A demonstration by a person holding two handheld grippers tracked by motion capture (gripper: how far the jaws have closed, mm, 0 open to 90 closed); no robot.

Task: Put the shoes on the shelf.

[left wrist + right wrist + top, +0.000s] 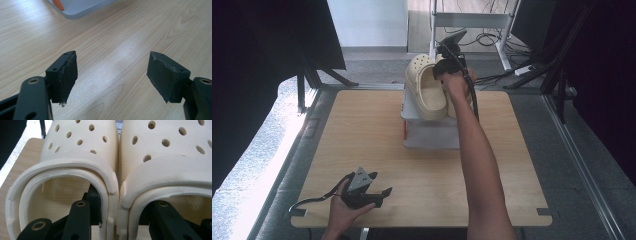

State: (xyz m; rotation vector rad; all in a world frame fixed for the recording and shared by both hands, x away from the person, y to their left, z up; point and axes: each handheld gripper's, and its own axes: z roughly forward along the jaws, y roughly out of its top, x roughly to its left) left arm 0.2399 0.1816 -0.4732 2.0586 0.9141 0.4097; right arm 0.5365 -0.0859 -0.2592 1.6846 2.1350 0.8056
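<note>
Two cream perforated clogs (pixel 428 87) sit side by side on a grey box (pixel 430 131) mid-surface, lengthwise, toes away from the person. The right tool (pixel 120 212) clamps their touching inner walls. The left tool (pixel 112 75) rests apart.

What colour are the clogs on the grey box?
Cream clogs, dotted with round holes; clearest in the right gripper view.
</note>
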